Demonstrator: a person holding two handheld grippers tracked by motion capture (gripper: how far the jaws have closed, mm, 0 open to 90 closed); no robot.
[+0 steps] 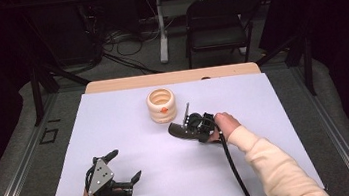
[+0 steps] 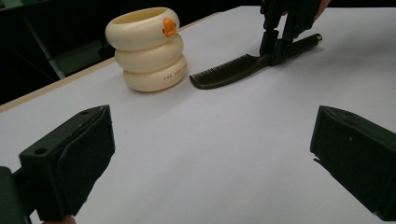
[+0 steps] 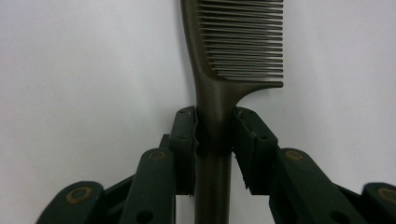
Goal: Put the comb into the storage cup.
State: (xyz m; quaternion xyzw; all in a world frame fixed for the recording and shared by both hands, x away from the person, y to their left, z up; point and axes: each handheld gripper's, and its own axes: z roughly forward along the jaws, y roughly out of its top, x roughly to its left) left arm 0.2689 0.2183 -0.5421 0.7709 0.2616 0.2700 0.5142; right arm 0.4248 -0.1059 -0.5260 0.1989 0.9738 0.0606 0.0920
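A dark brown comb [image 3: 219,70] lies flat on the white table [image 1: 137,183], its handle running back between the right tongs [image 3: 215,140]. It has fine, close-set teeth along one edge and a rounded, slim handle with a paler tip. The right tongs are clenched on that handle just behind the teeth, both pads pressing its sides. The comb's toothed end points toward a cream pot [image 2: 147,49] shaped like three stacked rings with a small orange mark, standing just beside it. The handle is narrow and smooth, so if lifted it may swivel or slide in the grip, and the teeth could knock the pot. The left tongs [image 1: 123,166] rest released, wide apart, near the table's front edge, holding nothing.
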